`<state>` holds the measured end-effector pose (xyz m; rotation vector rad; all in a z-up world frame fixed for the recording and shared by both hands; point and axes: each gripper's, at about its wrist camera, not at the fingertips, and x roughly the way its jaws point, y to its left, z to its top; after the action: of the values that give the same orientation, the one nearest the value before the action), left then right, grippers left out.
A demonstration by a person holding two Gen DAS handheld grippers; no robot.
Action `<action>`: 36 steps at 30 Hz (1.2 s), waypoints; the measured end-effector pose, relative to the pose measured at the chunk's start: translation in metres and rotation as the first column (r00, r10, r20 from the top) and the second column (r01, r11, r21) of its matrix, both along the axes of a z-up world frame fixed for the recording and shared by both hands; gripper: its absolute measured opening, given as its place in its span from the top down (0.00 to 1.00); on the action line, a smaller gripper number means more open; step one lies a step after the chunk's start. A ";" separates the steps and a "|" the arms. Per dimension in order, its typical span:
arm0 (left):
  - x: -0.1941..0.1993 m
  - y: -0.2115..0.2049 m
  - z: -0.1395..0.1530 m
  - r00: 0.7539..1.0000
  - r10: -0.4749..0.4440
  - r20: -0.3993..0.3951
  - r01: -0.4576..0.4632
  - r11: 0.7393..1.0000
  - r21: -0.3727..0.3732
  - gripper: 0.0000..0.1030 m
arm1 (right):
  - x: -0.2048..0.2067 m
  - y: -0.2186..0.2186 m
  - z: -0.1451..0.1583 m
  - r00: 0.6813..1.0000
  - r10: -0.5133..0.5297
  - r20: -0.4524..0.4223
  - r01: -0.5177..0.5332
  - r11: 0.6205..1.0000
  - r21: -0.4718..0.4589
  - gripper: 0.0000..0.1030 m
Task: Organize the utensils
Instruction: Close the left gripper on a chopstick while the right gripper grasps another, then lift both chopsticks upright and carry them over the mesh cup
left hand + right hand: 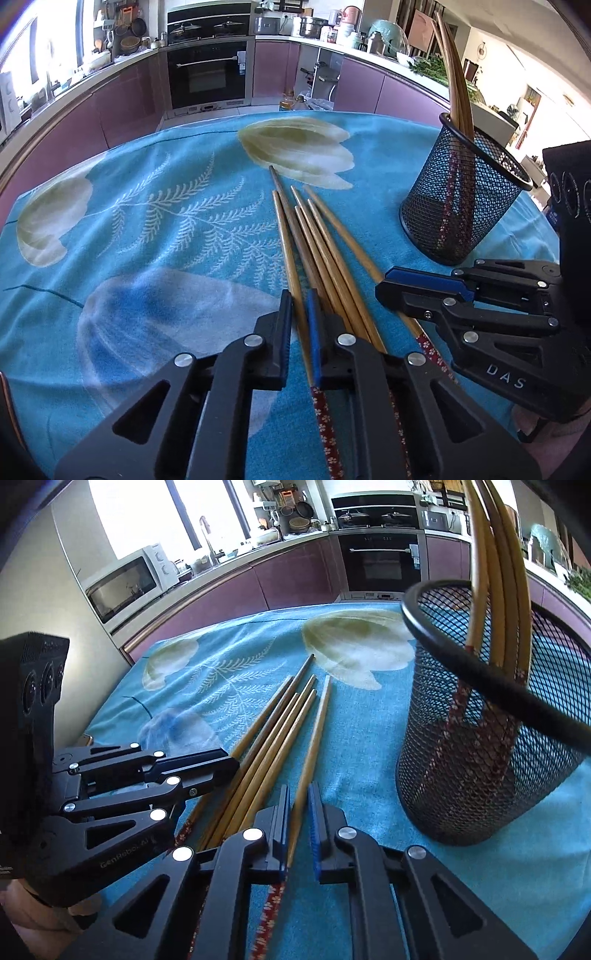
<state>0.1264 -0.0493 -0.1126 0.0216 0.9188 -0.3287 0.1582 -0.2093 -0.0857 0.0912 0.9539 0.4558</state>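
Several wooden chopsticks with red flowered handles lie side by side on the blue floral cloth. My left gripper straddles the leftmost chopstick with its jaws narrowly apart around it. My right gripper straddles the rightmost chopstick the same way; it also shows in the left wrist view. A black mesh holder stands to the right with three chopsticks in it, and shows in the right wrist view.
The cloth-covered table sits in a kitchen. Purple cabinets, an oven and a microwave stand behind it. The left gripper appears in the right wrist view beside the chopstick bundle.
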 end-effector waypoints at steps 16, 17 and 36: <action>-0.017 0.001 0.004 1.000 -0.030 0.007 0.030 0.999 -0.011 0.93 | -0.014 -0.004 0.007 0.998 0.056 0.003 -0.056 0.998 0.028 0.95; -0.017 0.001 0.004 0.999 -0.034 0.006 0.034 0.999 -0.009 0.92 | -0.014 -0.004 0.007 0.998 0.058 0.002 -0.058 0.998 0.025 0.95; 0.002 -0.001 -0.001 0.998 -0.053 -0.020 0.054 0.998 0.042 0.88 | 0.000 0.006 0.004 0.998 0.063 0.001 -0.063 0.998 -0.010 0.94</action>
<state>0.1280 -0.0507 -0.1138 0.0823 0.9445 -0.3600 0.1579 -0.2032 -0.0819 0.0517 0.9592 0.5089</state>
